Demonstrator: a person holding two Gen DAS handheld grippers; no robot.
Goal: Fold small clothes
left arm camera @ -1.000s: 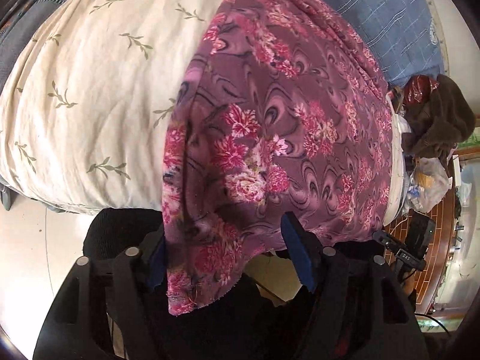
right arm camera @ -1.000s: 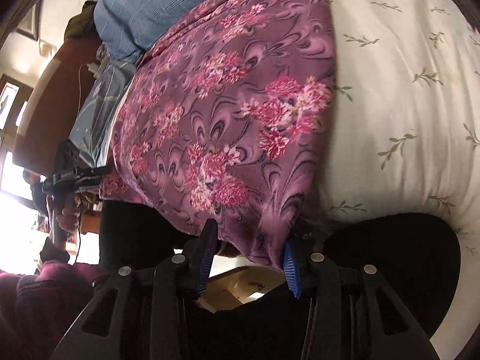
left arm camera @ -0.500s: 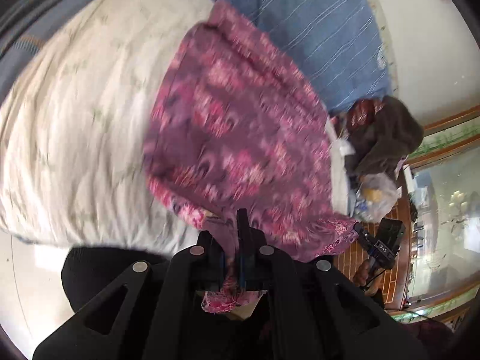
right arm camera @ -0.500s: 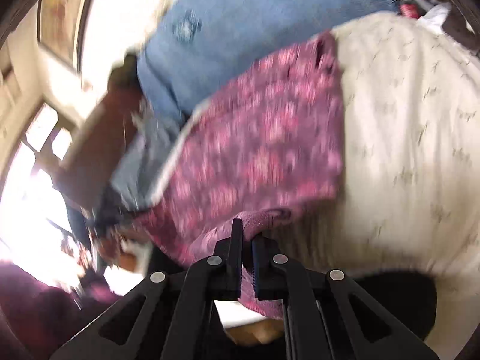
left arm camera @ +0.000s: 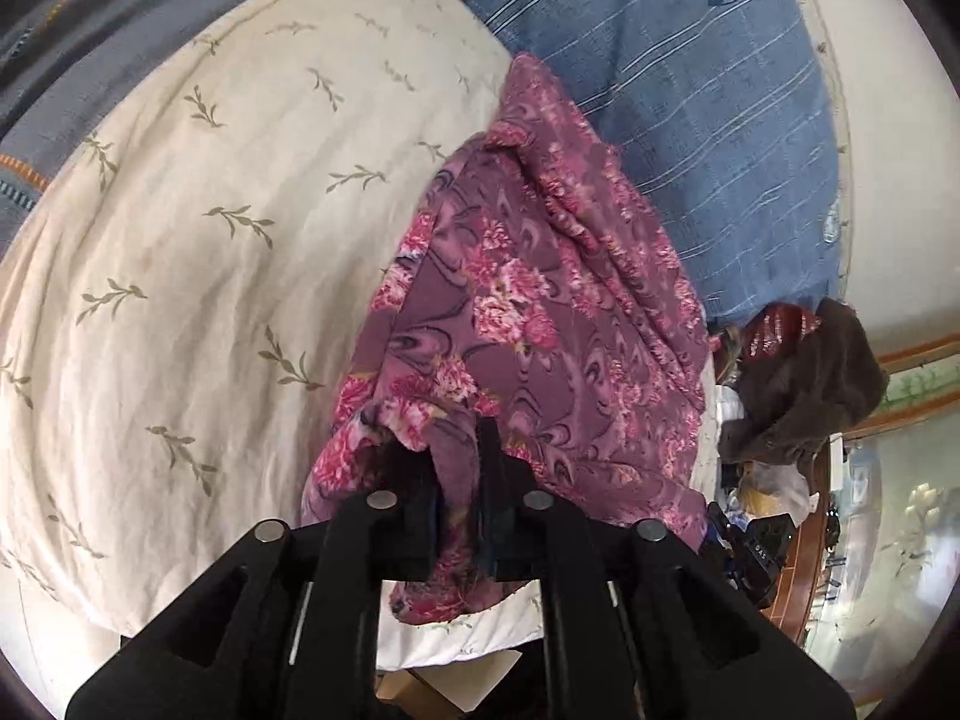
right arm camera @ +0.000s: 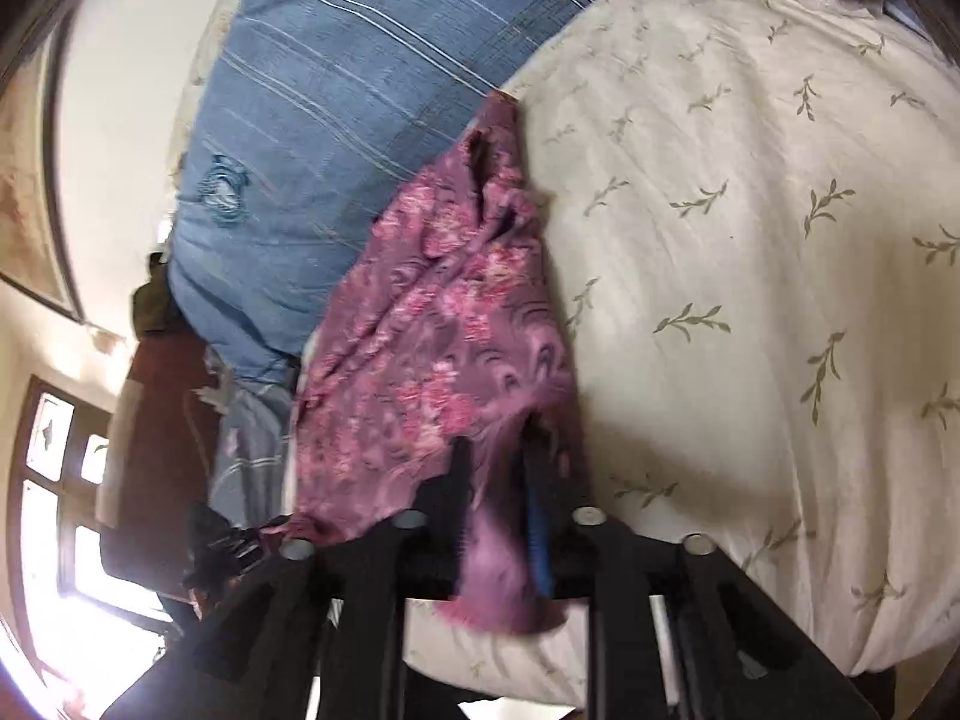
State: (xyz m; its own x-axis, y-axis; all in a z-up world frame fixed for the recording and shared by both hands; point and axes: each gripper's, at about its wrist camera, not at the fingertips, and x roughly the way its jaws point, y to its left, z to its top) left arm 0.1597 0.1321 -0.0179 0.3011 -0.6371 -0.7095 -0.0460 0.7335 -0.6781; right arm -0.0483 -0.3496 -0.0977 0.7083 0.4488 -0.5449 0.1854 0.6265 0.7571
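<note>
Pinching floral garment (left arm camera: 540, 324) hem, both hand-held grippers (left arm camera: 457, 480) (right arm camera: 495, 480), cloth running lengthwise away

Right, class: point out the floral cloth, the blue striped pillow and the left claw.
floral cloth (left arm camera: 540, 324): left wrist view, middle of the patterned fabric.
blue striped pillow (right arm camera: 336, 96): right wrist view, its broad striped face.
left claw (left arm camera: 457, 480): left wrist view, midway between fingertips, pinching the cloth's edge.
</note>
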